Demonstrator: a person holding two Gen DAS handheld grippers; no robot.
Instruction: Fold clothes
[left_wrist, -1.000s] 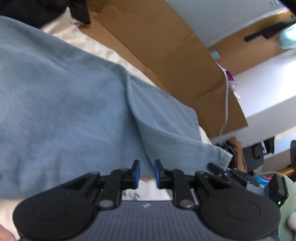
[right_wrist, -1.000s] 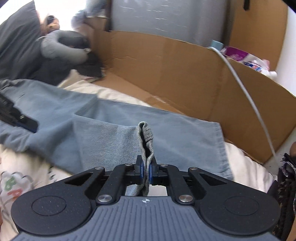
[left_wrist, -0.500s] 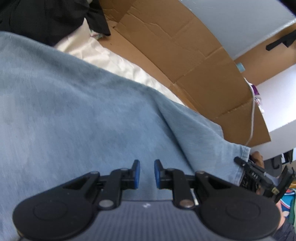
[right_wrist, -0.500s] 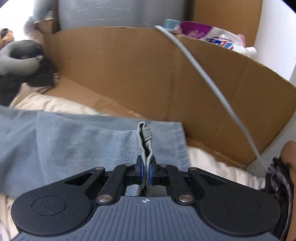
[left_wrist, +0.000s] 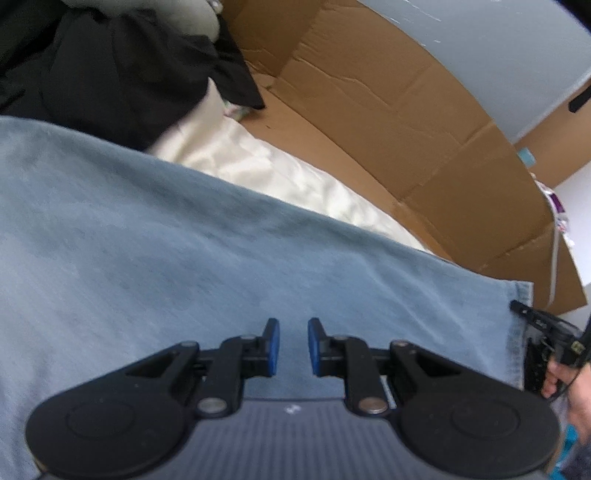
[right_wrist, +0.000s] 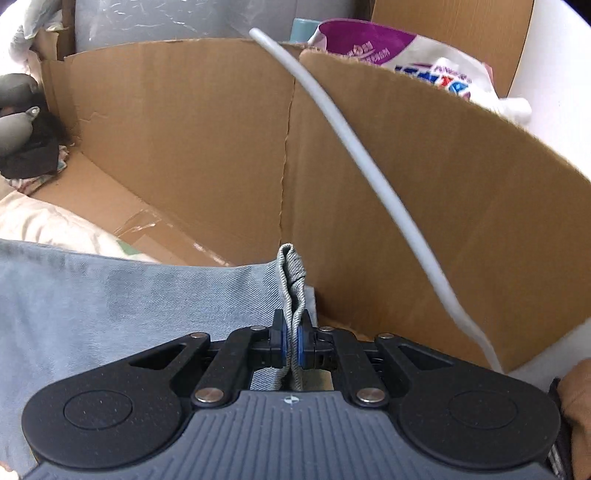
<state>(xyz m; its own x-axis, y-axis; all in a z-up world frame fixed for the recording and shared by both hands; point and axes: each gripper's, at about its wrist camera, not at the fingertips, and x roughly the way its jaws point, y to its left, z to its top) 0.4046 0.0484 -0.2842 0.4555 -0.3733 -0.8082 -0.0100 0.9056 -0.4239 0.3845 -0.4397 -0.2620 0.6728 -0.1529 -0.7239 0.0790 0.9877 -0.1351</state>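
Faded blue jeans (left_wrist: 221, 258), plain brown cardboard (right_wrist: 184, 129), cream bedding (left_wrist: 258, 162)

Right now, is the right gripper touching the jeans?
Touching. The right wrist view shows the right gripper with both blue pads pressed on a bunched fold of the jeans edge.

Jeans (left_wrist: 207, 258) lie spread on the bed (left_wrist: 266, 170). A cardboard wall (right_wrist: 207, 147) stands behind them. A cable (right_wrist: 354, 147) hangs across its front. A packet (right_wrist: 388, 55) sits behind the wall.
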